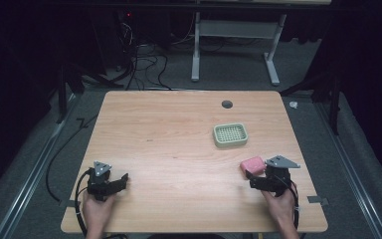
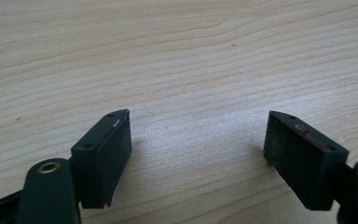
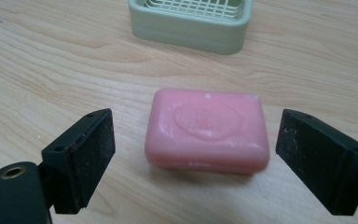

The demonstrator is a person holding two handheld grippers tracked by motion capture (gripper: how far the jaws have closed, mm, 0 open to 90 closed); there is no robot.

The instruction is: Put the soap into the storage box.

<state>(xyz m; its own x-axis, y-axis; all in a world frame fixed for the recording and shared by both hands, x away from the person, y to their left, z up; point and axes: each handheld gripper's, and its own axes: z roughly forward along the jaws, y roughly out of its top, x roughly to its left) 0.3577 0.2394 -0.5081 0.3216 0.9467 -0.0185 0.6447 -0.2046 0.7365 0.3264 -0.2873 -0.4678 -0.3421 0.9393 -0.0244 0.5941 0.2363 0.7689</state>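
Pink soap lies between the right claw's spread jaws.

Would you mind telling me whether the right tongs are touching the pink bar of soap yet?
Apart. In the right gripper view, the right tongs stand open, with bare wooden table visible between each pad and the pink rectangular soap bar.

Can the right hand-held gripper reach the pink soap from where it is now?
Probably yes. The right hand-held gripper is open, and the pink soap lies flat on the table just ahead of the jaws, with nothing between them.
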